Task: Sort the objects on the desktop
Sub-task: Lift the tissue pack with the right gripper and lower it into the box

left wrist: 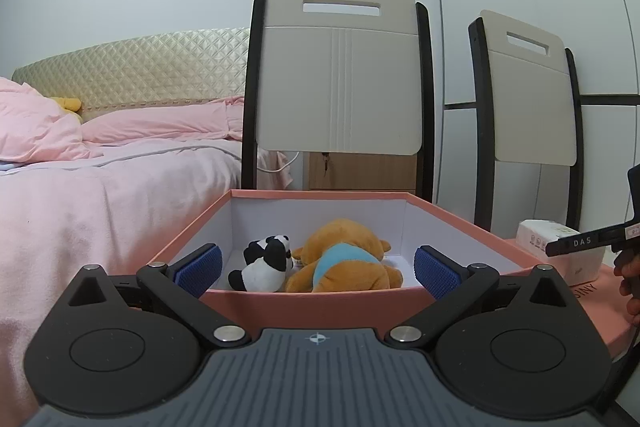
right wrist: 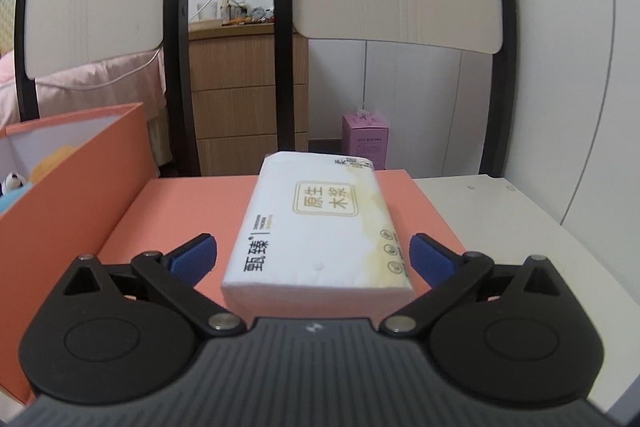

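Both pairs of jaws are spread wide and nothing is gripped: the left gripper (left wrist: 318, 269) is held at the near wall of the salmon-pink box (left wrist: 316, 301), its blue pads (left wrist: 200, 269) apart on either side of the opening, while the right gripper (right wrist: 313, 259) is set around the near end of the white tissue pack (right wrist: 320, 227), with a gap seen between each pad and the pack. Inside the box, a small panda plush (left wrist: 264, 263) and a brown bear plush (left wrist: 346, 257) in a blue top are seen lying touching each other. The tissue pack is laid on the flat pink lid (right wrist: 184, 211) just beside the box, on a white table (right wrist: 500, 219). Two chair backs (left wrist: 340, 75) are seen behind, and a bed with pink bedding (left wrist: 100, 187) to the left
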A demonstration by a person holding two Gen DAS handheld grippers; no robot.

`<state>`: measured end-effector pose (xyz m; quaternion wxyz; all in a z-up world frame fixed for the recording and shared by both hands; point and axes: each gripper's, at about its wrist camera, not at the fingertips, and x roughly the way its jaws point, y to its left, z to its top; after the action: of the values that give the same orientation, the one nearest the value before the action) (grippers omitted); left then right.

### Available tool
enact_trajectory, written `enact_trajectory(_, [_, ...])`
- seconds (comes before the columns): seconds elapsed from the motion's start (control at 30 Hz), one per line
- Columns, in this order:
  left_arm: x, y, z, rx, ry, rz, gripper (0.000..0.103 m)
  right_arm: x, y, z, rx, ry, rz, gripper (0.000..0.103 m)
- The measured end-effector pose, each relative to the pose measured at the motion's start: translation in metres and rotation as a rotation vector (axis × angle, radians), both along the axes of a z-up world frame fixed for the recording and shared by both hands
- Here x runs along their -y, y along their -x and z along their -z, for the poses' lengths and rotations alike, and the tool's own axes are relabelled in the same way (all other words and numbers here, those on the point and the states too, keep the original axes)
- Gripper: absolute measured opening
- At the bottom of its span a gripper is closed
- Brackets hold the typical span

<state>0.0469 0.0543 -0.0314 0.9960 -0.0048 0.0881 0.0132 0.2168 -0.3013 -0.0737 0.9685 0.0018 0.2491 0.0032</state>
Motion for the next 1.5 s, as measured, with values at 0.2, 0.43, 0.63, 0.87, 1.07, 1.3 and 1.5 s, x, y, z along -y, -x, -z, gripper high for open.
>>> enact_trajectory(0.2, [0.000, 0.000, 0.000, 0.000, 0.000, 0.004, 0.103, -0.001, -0.006, 0.003, -0.015, 0.049, -0.001, 0.086])
enact_trajectory(0.43, [-0.002, 0.000, 0.000, -0.002, 0.014, -0.004, 0.103, 0.007, -0.002, -0.009, 0.007, -0.043, 0.041, 0.085])
enact_trajectory(0.63, [-0.002, 0.000, 0.000, -0.001, 0.013, -0.009, 0.103, 0.003, 0.010, -0.030, 0.103, -0.092, 0.020, 0.085])
enact_trajectory(0.87, [0.000, 0.000, 0.000, 0.000, 0.000, -0.019, 0.103, -0.009, 0.024, -0.058, 0.198, -0.181, -0.036, 0.085])
enact_trajectory(1.07, [-0.001, -0.002, 0.000, -0.013, -0.006, -0.046, 0.103, -0.046, 0.032, -0.081, 0.246, -0.199, -0.208, 0.085])
enact_trajectory(1.3, [-0.006, -0.002, -0.001, -0.012, 0.006, -0.064, 0.103, -0.097, 0.039, -0.099, 0.252, -0.270, -0.444, 0.085])
enact_trajectory(1.5, [-0.012, -0.003, -0.002, -0.010, 0.022, -0.098, 0.103, -0.147, 0.029, -0.096, 0.119, -0.348, -0.653, 0.085])
